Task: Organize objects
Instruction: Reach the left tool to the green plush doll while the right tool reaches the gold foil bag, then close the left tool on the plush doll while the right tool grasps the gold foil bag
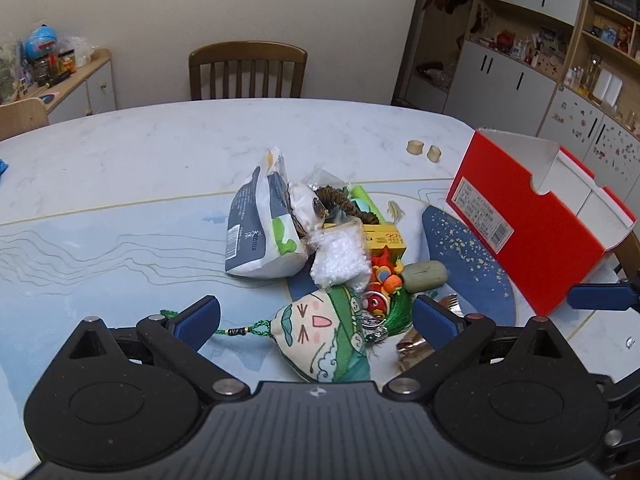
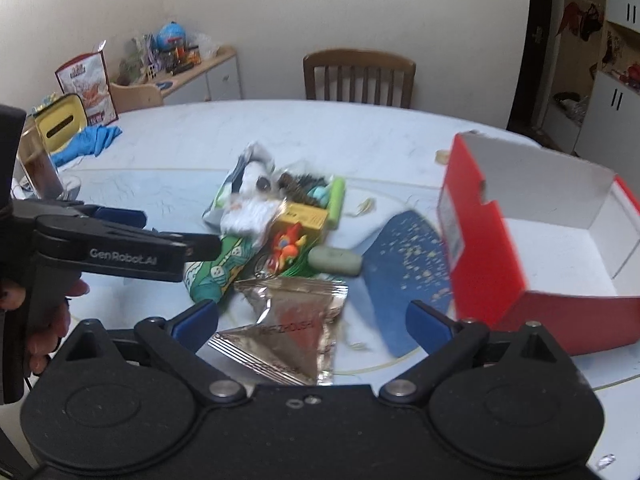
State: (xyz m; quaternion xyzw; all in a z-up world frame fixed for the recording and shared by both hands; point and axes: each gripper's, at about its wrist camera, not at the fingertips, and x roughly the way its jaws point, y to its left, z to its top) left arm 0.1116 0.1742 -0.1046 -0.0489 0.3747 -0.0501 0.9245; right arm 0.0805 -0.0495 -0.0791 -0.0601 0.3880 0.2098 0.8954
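On the table, left wrist view: pile of objects (image 1: 320, 236) beside the red box (image 1: 532, 232)
Left gripper (image 1: 316, 318): fingers spread wide, empty, over the cloth sachet (image 1: 320, 340)
Right wrist view: right gripper (image 2: 312, 322) fingers apart, empty, foil packet (image 2: 288, 328) between them
Red box (image 2: 480, 252): open, right of pile

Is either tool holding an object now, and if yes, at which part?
Nothing is held. The left tool is open over the cat-face pouch; the right tool is open over the silver foil packet.
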